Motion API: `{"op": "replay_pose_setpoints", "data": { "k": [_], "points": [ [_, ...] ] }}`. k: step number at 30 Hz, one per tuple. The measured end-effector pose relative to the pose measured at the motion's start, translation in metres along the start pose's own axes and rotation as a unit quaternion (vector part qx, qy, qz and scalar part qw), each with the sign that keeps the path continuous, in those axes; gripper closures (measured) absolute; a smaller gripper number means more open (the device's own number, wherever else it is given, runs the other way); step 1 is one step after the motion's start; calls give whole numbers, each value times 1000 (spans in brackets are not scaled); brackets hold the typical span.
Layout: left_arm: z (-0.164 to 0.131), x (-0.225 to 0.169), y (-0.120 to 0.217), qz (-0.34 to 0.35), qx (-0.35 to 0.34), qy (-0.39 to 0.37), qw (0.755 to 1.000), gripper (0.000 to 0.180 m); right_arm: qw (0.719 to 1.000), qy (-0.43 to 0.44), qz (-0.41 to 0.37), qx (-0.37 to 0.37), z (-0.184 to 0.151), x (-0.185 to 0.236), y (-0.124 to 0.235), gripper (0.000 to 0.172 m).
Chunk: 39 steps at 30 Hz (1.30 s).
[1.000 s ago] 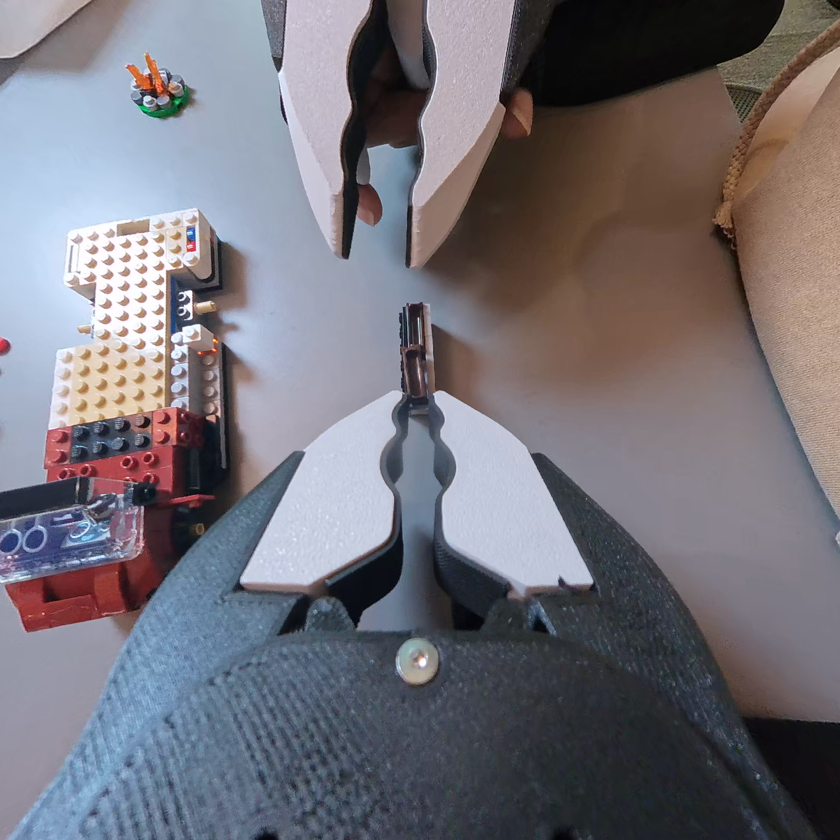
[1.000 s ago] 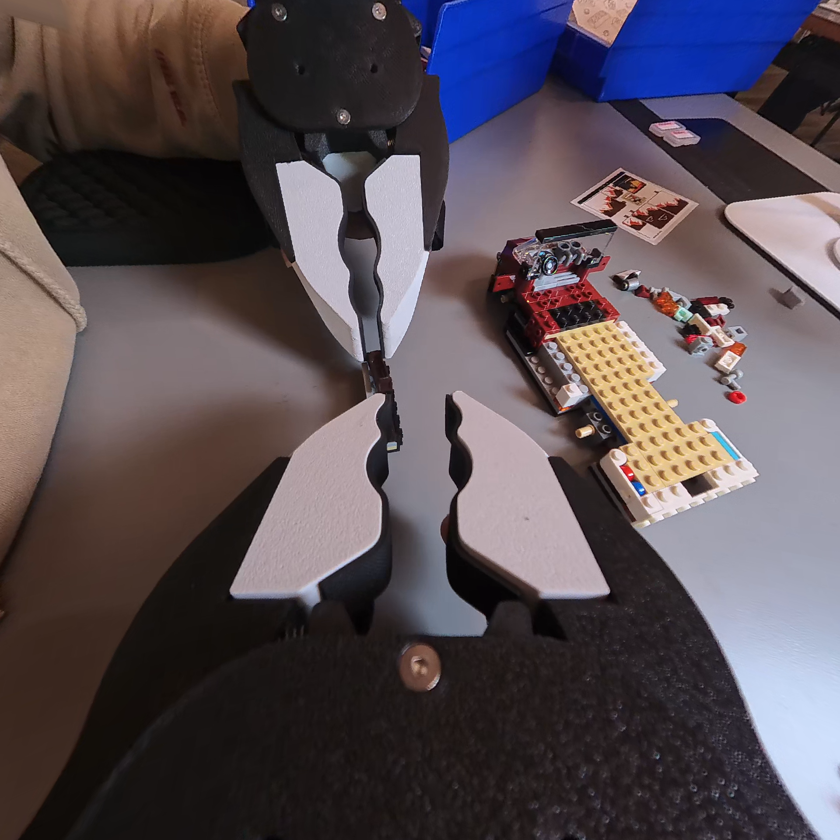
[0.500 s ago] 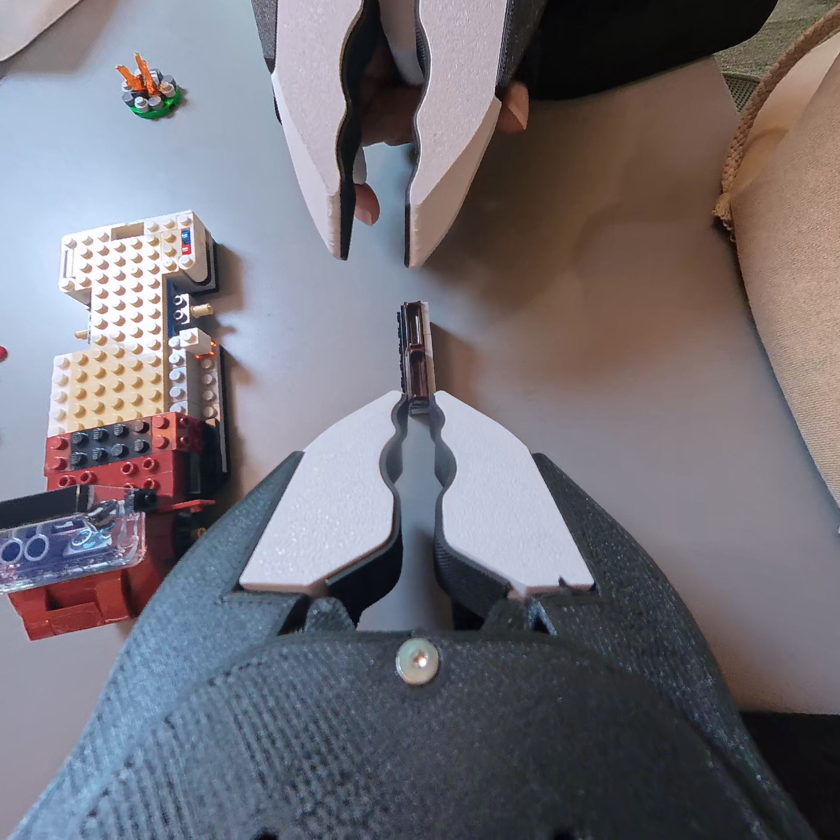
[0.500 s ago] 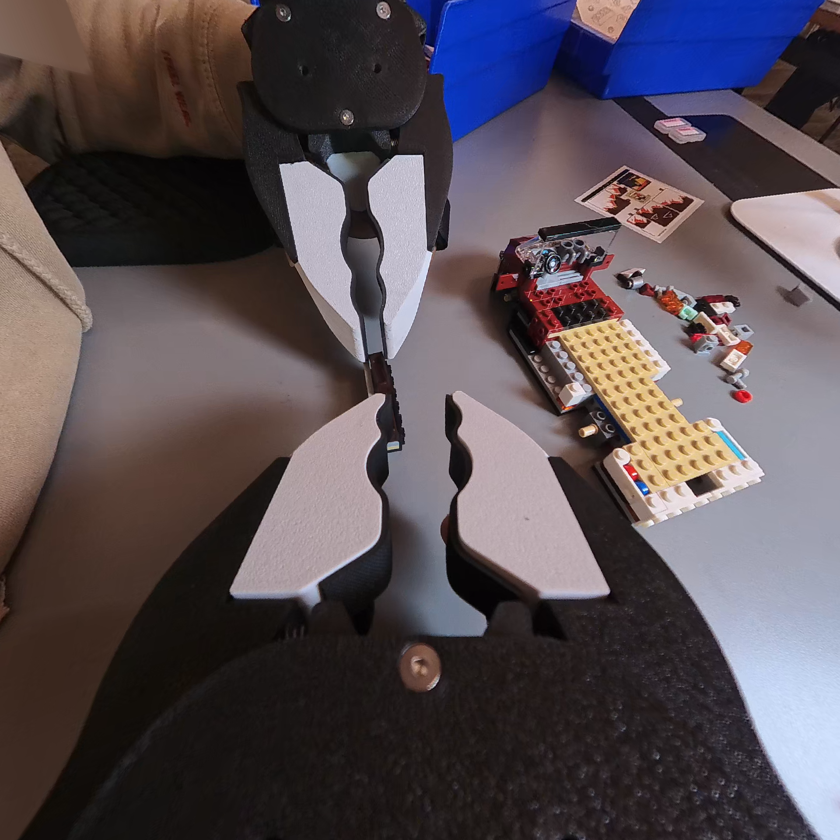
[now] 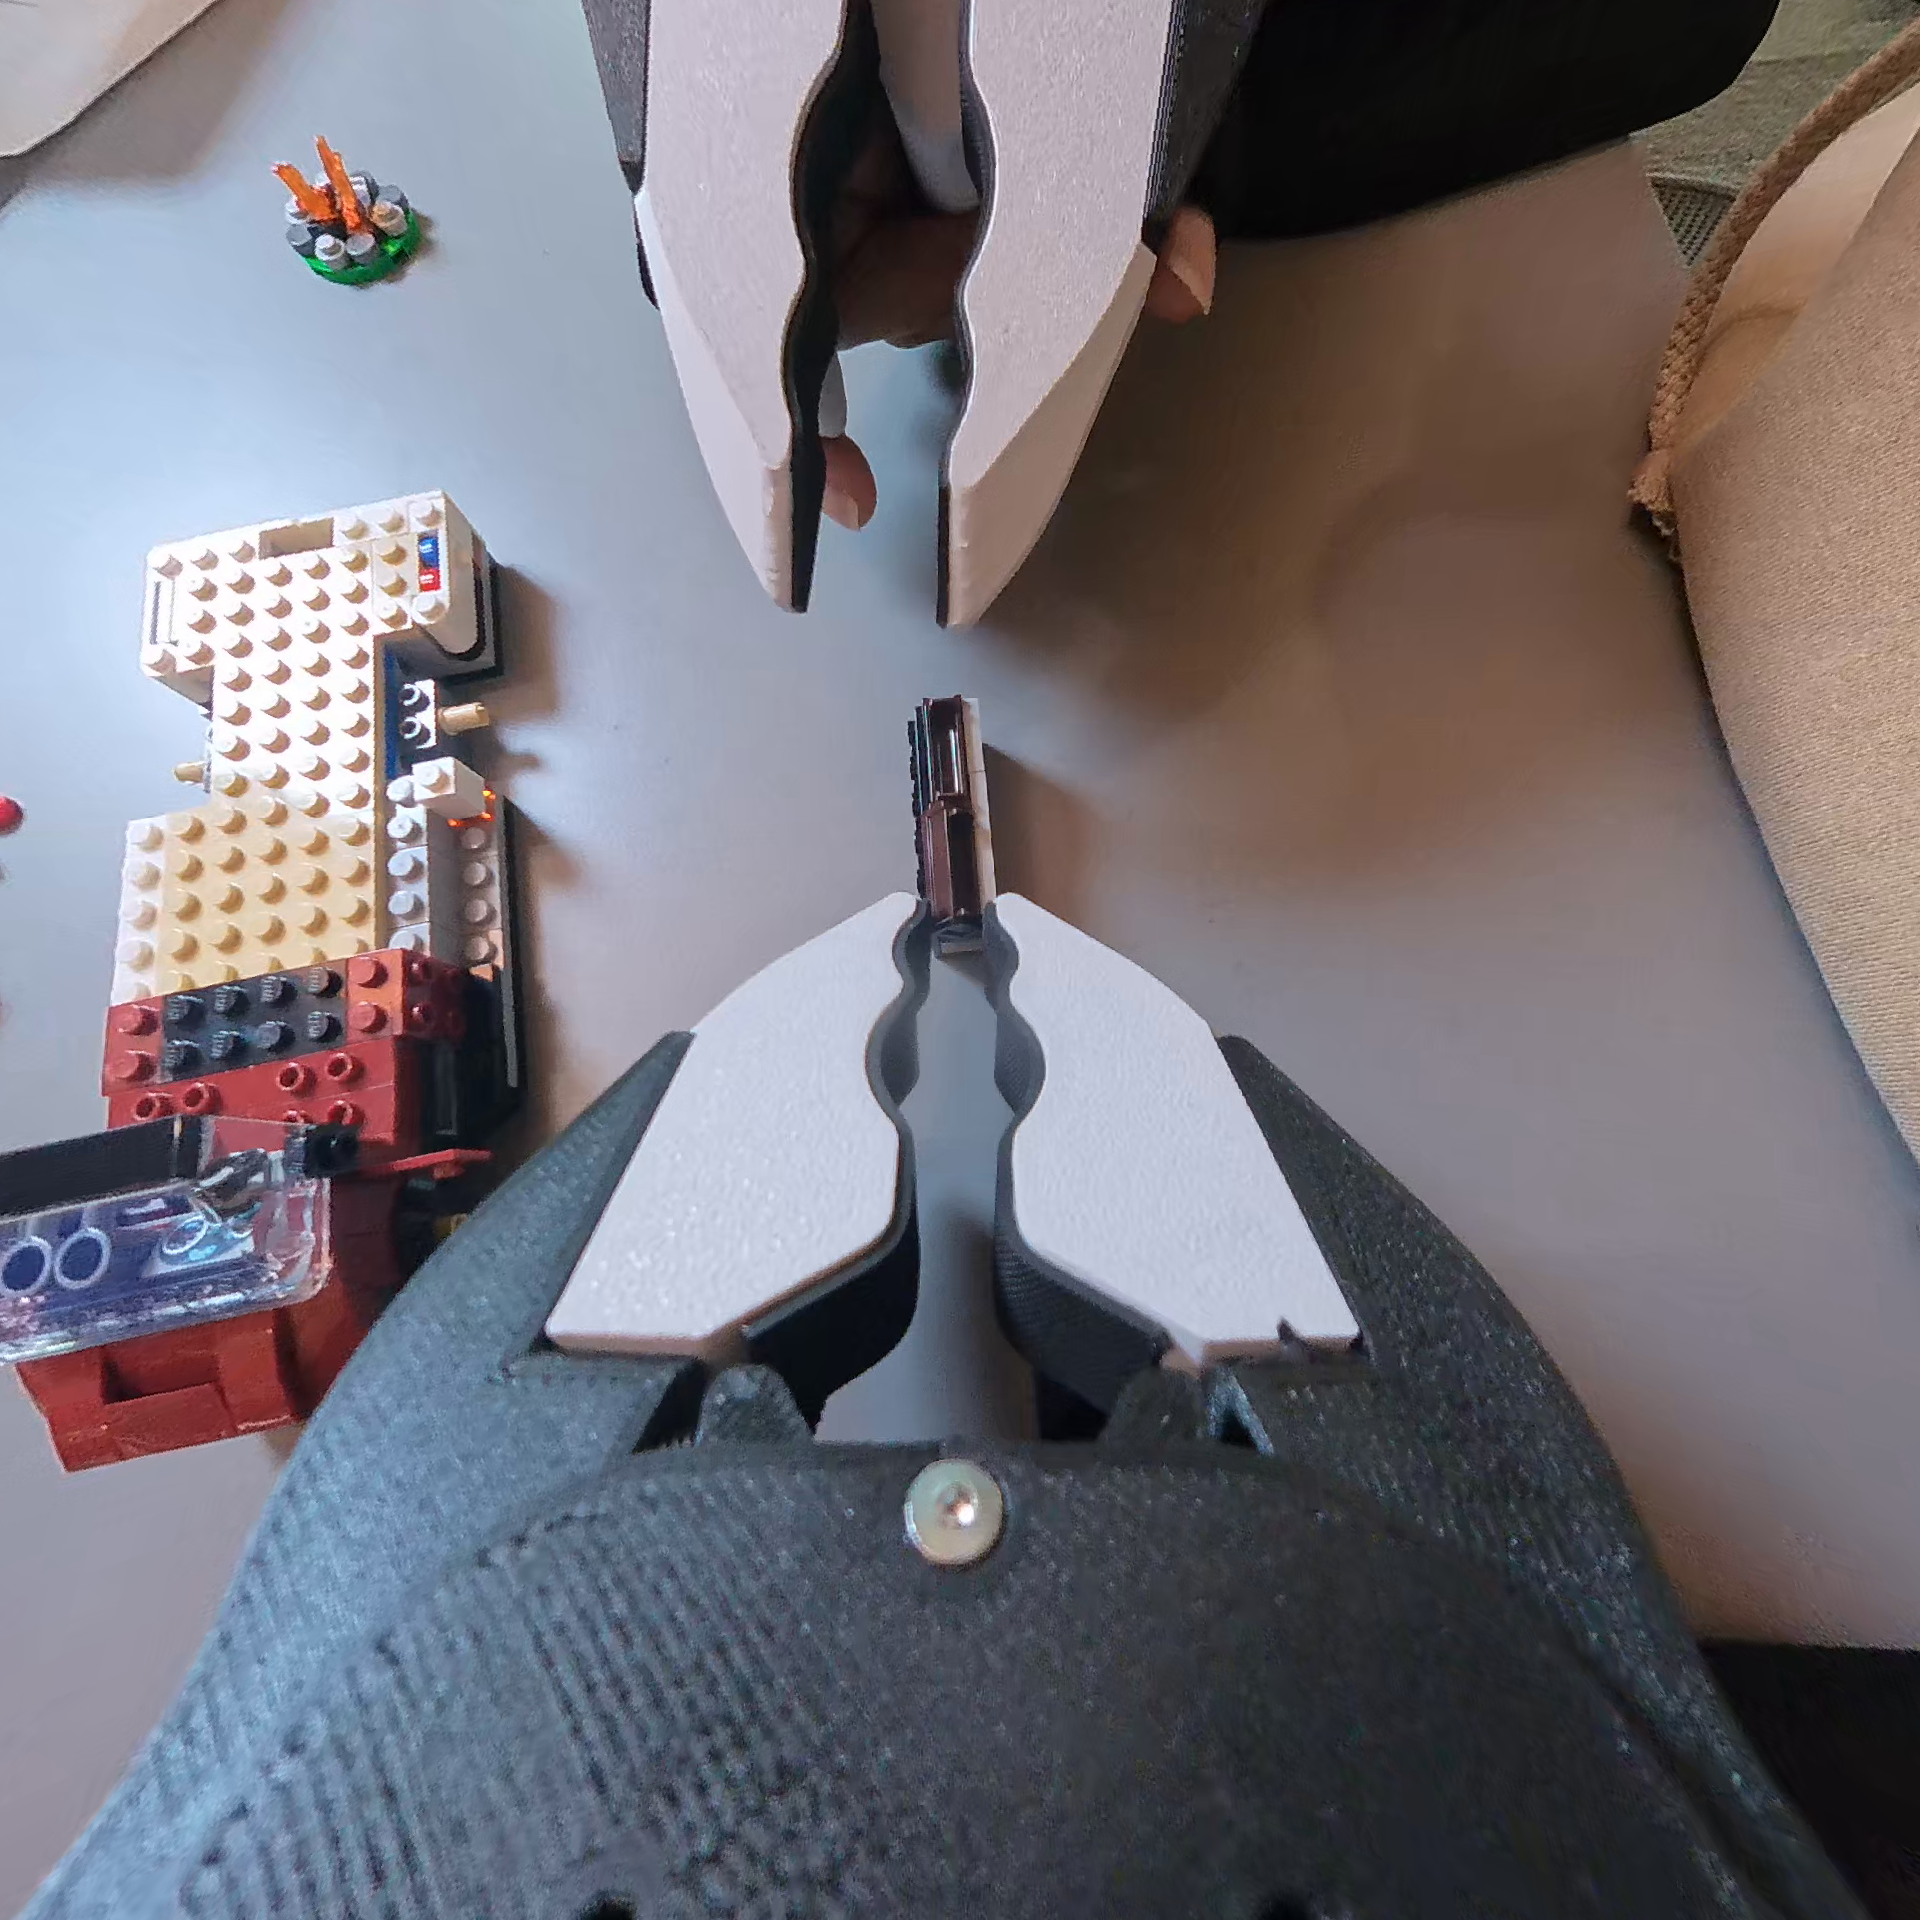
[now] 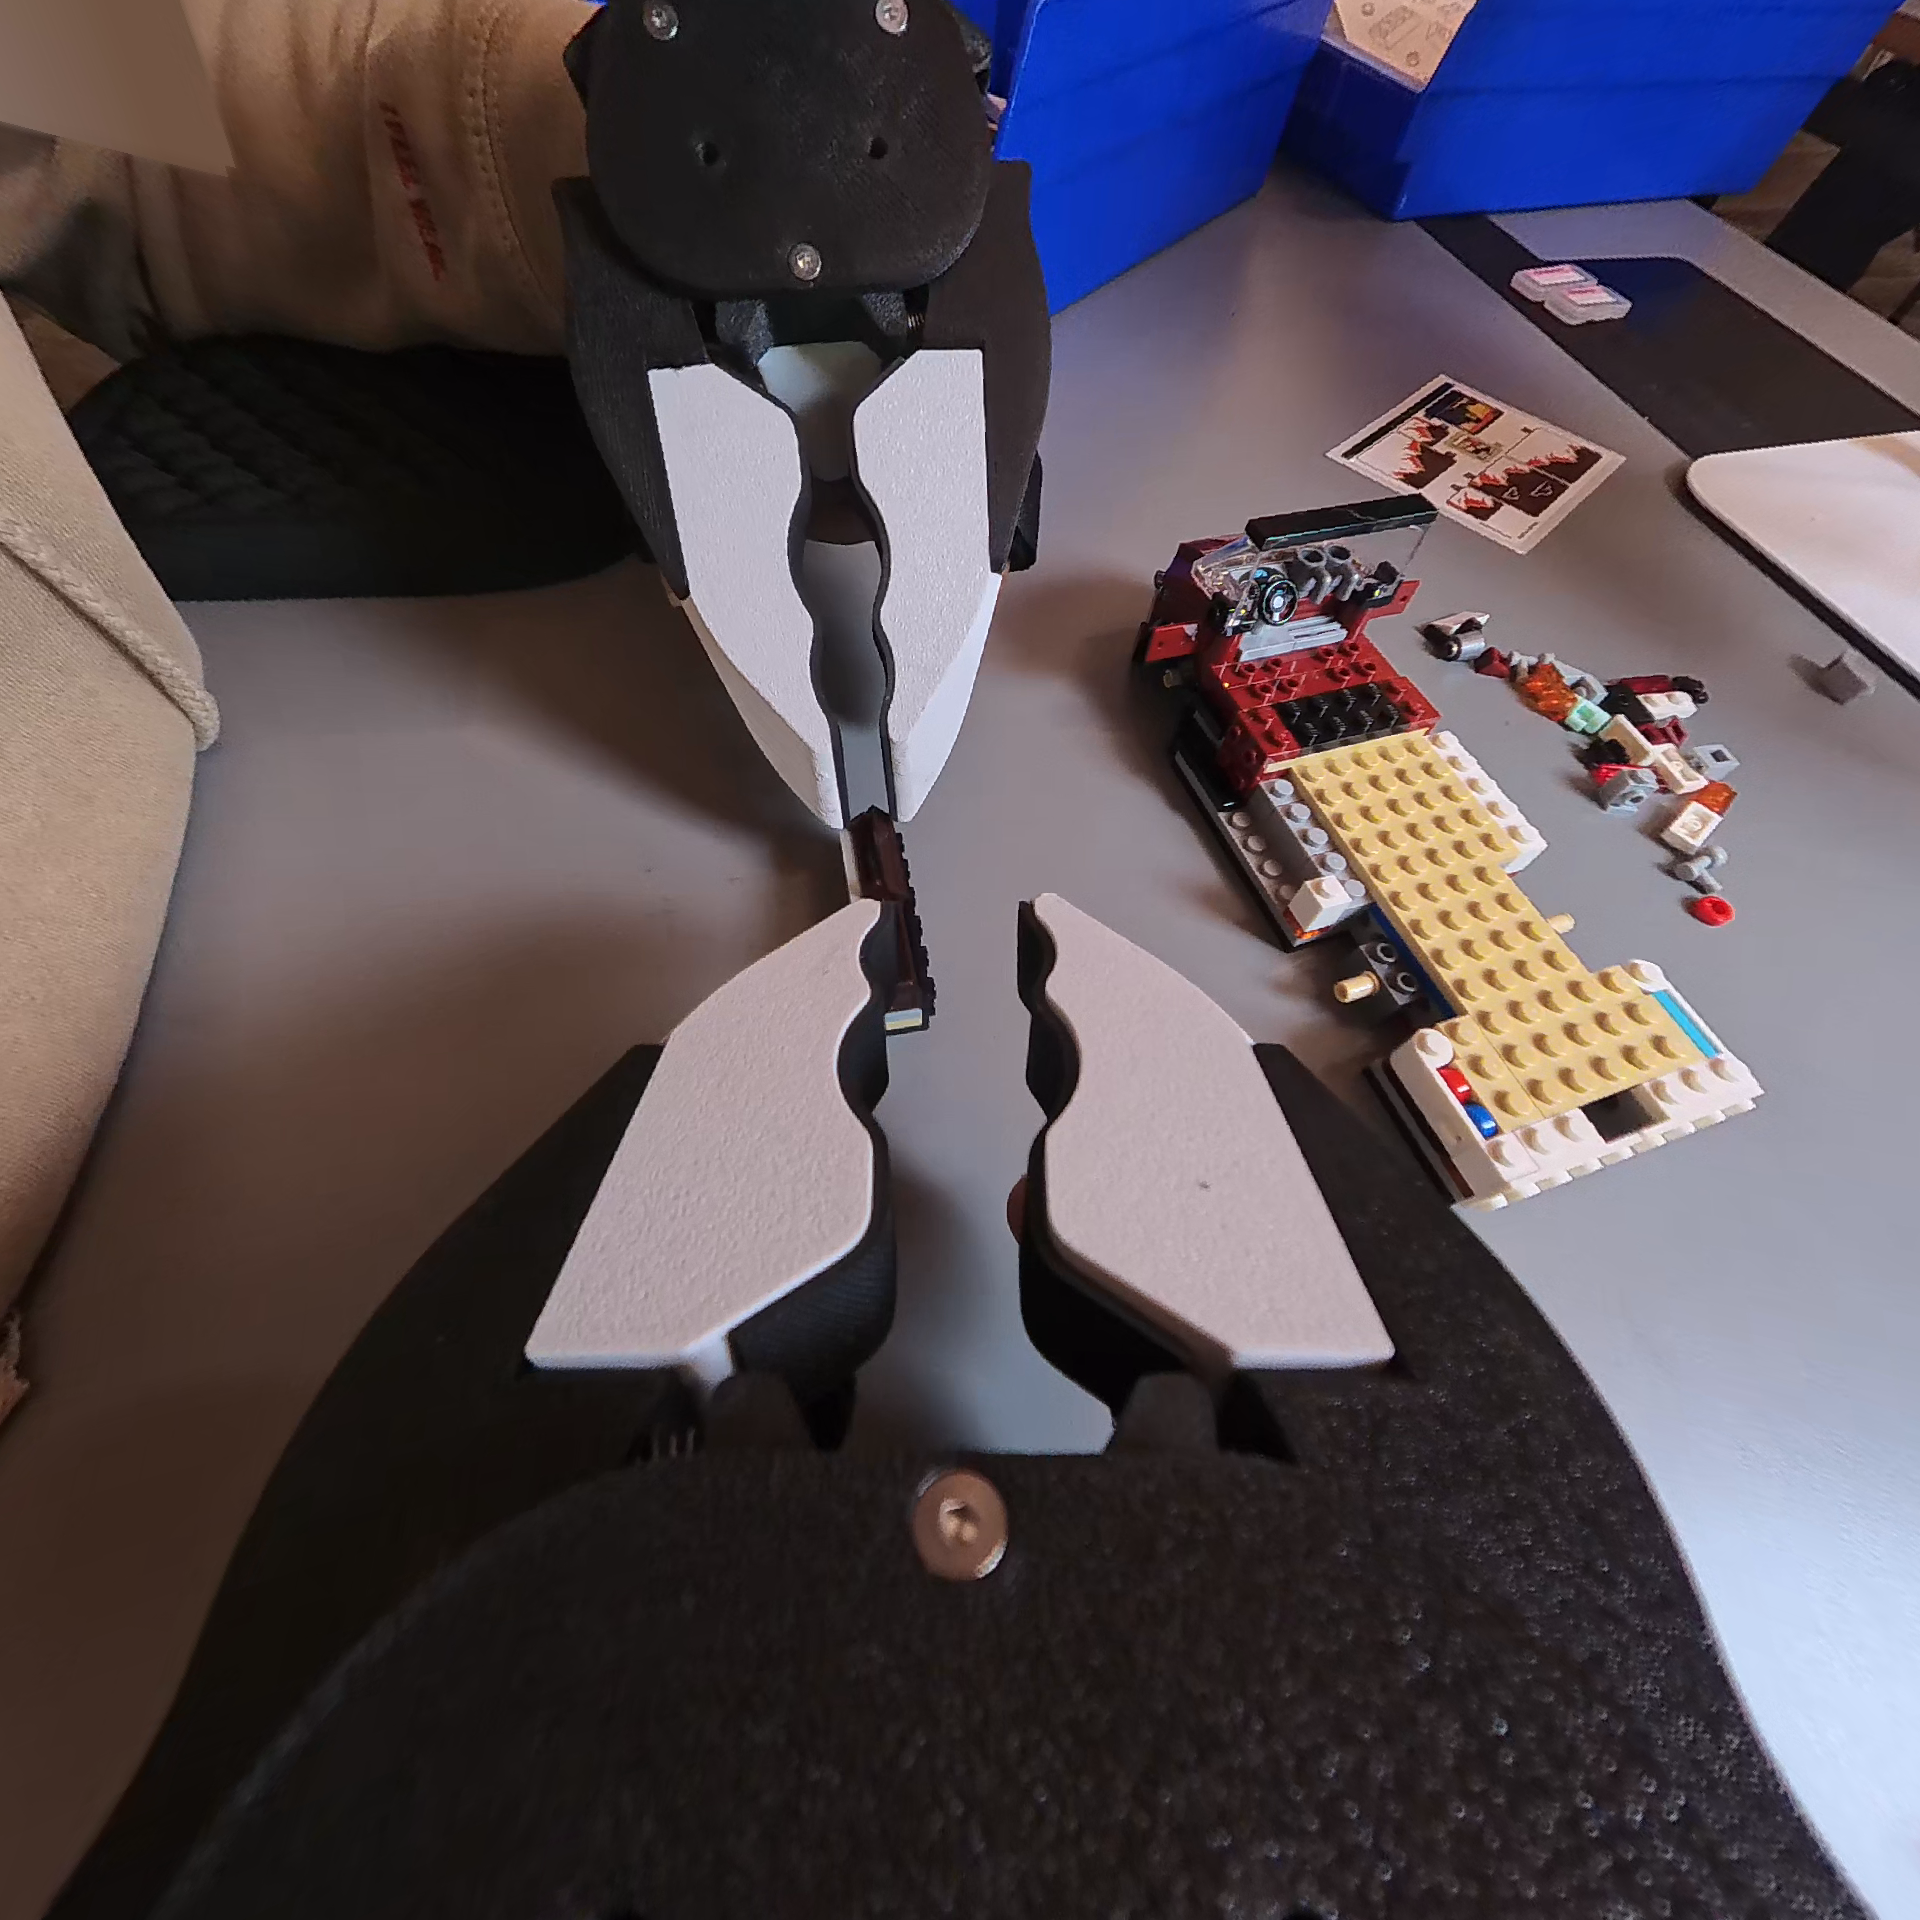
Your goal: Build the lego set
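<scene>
On the grey table (image 5: 1351, 727) we see the brick model (image 6: 1455, 883), cut off in the left view. Our left gripper (image 5: 954, 914) pinches the brown brick strip (image 5: 948, 800); our right gripper (image 6: 951, 935) stands open, the strip's far end half hidden beside one finger (image 6: 790, 997).

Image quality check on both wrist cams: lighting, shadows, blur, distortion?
Left wrist view: warm light patch on the table, soft shadow beside the brick strip, wide-angle bulge at the edges, strip sharp. Right wrist view: blue bins and sleeve softer, glint on the model windshield, edges bowed.
</scene>
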<state>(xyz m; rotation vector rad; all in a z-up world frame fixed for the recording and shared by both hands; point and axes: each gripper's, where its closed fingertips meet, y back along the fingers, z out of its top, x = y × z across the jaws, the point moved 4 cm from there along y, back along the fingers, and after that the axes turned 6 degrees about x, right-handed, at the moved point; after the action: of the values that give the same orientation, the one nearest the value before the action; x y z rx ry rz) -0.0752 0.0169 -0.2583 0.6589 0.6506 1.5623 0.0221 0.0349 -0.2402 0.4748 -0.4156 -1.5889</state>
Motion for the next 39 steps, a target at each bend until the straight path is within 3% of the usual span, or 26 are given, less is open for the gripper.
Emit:
{"op": "replay_pose_setpoints", "data": {
  "k": [12, 24, 27, 33, 39],
  "points": [
    [3, 5, 4, -82, -43, 101, 991, 173, 1000, 0, 3, 0, 0, 1, 0, 149],
    [0, 5, 2, -83, -37, 94, 991, 168, 999, 14, 12, 27, -5, 5, -2, 149],
    [1, 4, 7, -62, -38, 73, 995, 167, 999, 18, 11, 32, -6, 6, -3, 150],
    [-1, -6, 9, 14, -25, -60, 998, 163, 999, 17, 11, 32, -6, 5, -3, 150],
    [-5, -10, 5, 29, -21, -109, 993, 159, 999, 15, 10, 31, -7, 5, -2, 150]
  ]
}}
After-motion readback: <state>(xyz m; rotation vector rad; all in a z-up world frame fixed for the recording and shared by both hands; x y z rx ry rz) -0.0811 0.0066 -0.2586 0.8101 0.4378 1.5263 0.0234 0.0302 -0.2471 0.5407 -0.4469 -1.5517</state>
